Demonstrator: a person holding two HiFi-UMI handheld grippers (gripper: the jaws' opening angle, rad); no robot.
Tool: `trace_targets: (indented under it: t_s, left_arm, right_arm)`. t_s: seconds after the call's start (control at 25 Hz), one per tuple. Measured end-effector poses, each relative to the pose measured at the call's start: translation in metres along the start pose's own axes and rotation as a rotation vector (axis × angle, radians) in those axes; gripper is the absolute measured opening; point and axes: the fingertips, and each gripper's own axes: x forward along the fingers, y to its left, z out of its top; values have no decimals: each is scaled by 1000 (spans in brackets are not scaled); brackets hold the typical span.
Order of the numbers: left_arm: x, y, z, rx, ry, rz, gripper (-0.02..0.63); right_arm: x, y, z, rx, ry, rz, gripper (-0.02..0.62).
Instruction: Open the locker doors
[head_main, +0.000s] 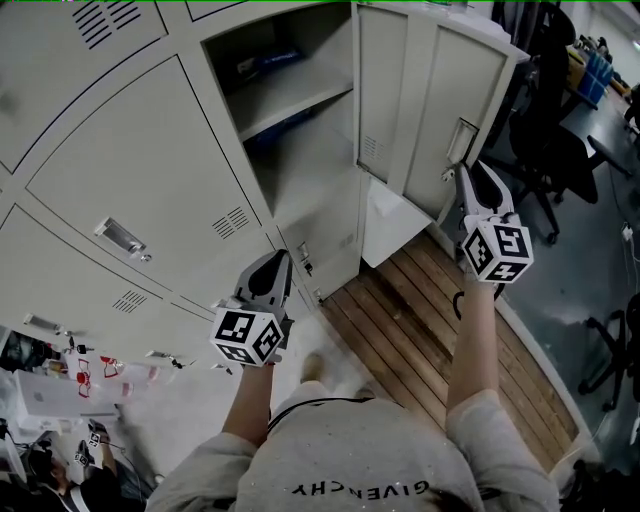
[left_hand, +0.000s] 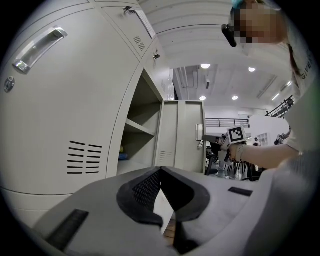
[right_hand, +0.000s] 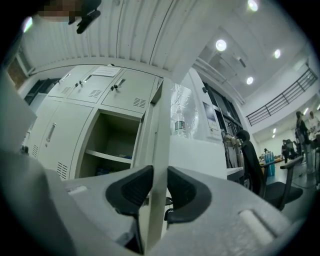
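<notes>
The right claw (right_hand: 156, 182) is clamped on the upright free edge of the open locker door (right_hand: 159, 130), swung out from its compartment (right_hand: 107, 140), while the left claw (left_hand: 161, 172), pinched together and empty, sits nearer the closed doors (head_main: 130, 180) at left.

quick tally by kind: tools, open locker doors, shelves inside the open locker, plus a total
tools: 2 (left tool, right tool)
open locker door: 1
shelf inside the open locker: 1
total: 4
</notes>
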Motion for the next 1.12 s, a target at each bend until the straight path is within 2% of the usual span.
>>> trace_targets:
  t_s: [0.32, 0.56, 0.68, 0.8, 1.12]
  left_arm:
    - [7, 0, -5, -2, 17, -4, -2]
    - [12, -1, -10, -6, 28, -13, -2]
    - [15, -5, -12, -7, 33, -23, -2]
    - [17, -7, -13, -9, 37, -33, -2]
    - [17, -8, -17, -12, 43, -43, -2]
  right_arm:
    - [1, -7, -2, -113, -2, -87, 121]
    - [-6, -4, -2, -123, -31, -118, 190]
    - [-10, -1, 0, -162, -36, -132, 222]
    - [-14, 4, 1, -204, -49, -136, 229]
    - [-25, 24, 8, -201, -96, -115, 233]
